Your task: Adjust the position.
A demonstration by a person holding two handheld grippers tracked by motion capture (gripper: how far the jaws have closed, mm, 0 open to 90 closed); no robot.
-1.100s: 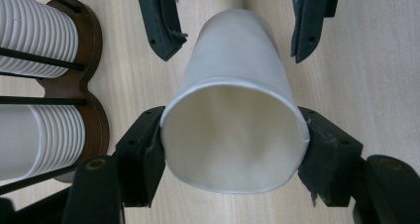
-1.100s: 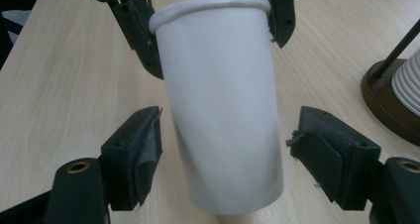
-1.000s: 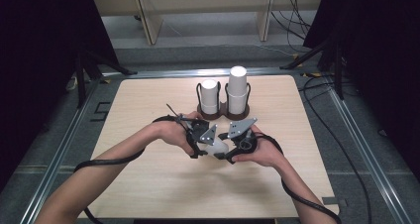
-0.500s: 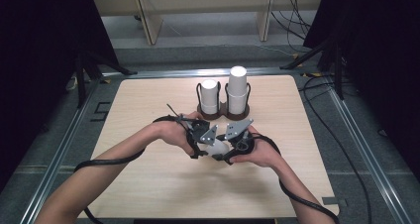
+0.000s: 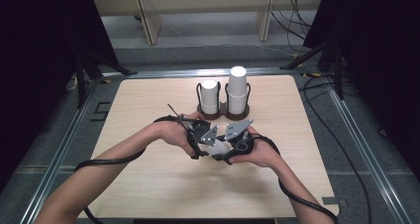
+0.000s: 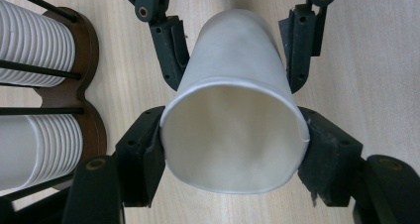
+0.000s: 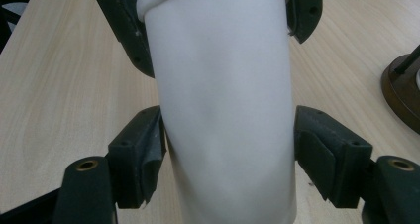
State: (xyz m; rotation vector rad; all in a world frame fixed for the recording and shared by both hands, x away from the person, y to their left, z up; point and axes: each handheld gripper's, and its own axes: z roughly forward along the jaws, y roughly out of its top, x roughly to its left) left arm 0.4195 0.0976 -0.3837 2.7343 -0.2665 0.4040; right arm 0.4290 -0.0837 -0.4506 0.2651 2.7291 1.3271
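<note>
A white paper cup (image 5: 218, 146) lies level between my two grippers, low over the middle of the table. My left gripper (image 6: 233, 149) is shut on its rim (image 6: 233, 87), and the open mouth faces that camera. My right gripper (image 7: 228, 140) comes from the opposite side around the cup's body (image 7: 223, 110). Its jaws have just been closing with the cup between them, and both pads (image 7: 143, 144) now press on the wall. In the high view the left gripper (image 5: 211, 144) and the right gripper (image 5: 227, 148) meet tip to tip.
A dark brown two-bay holder (image 5: 223, 114) stands behind the grippers with a short stack of white cups (image 5: 209, 96) and a taller stack (image 5: 237, 87). In the left gripper view the stacks (image 6: 34, 45) lie close at the left. Black cables trail toward the table's front edge.
The right gripper's jaws have drawn in around the cup. Both hands have kept their place, and the left grip on the rim is unchanged.
</note>
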